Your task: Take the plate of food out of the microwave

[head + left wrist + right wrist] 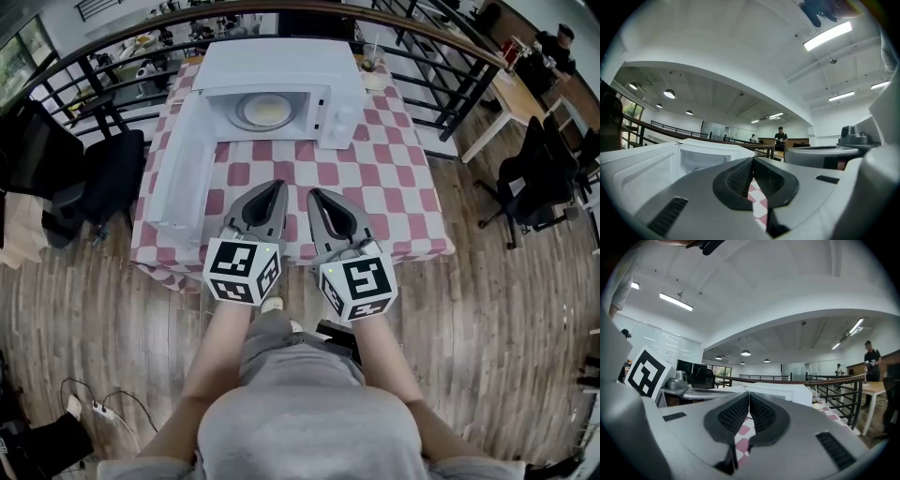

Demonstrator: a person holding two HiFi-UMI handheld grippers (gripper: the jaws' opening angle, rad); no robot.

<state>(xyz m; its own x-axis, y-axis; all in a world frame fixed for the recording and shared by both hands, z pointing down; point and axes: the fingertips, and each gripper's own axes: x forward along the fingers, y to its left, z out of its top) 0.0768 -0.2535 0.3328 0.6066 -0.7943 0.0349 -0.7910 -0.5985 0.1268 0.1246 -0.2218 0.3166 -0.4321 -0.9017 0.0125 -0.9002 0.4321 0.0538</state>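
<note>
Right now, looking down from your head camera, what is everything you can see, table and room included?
Boxy microwave oven: one, white, table's far end, door swung open leftwards.
Round plate of food: one, pale with yellowish food, inside the microwave.
Checked tablecloth: one, red and white, covering the table.
Small cup: one, pale, right of the microwave.
Office chairs: at least two, black, either side of the table.
Railing: one, black bars, wooden handrail, curving behind the table.
Left gripper, right gripper: two, grey with marker cubes, side by side over the near edge, jaws shut, empty.

floor [487,309]: wood planks | railing [812,380]: curved | chairs [539,173]: black, right | ceiling [717,37]: white, strip lights [827,36]
</note>
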